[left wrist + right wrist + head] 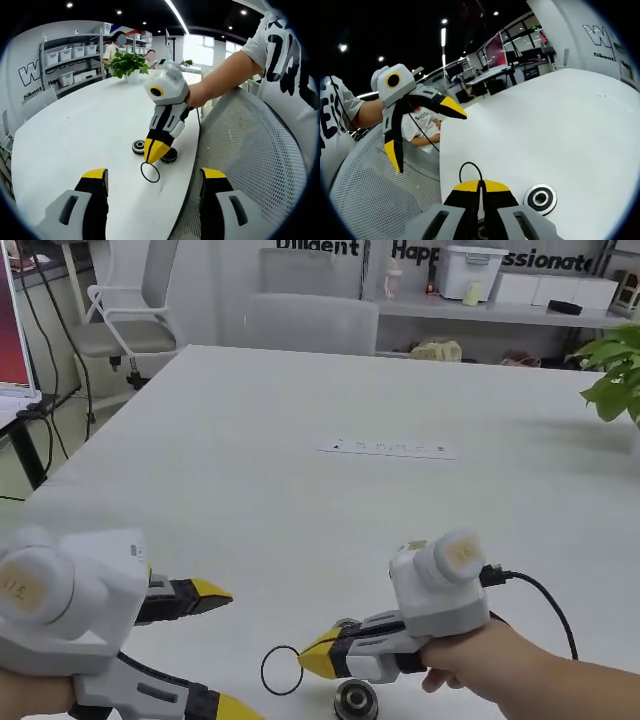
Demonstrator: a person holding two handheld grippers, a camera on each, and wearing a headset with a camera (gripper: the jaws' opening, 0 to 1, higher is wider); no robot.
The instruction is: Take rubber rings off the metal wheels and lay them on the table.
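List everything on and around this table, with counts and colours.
rubber ring: one, black, near edge of the table, pinched at the right gripper's tip
metal wheels: two, silver and black, beside the ring, near edge
table: one, white, across the middle
plant: one, green, far right
chair: one, grey, at the table's far end
box: one, white, on the shelf behind
left gripper: one, white and black with yellow tips, jaws open, near left
right gripper: one, same colours, jaws shut on the ring, near right
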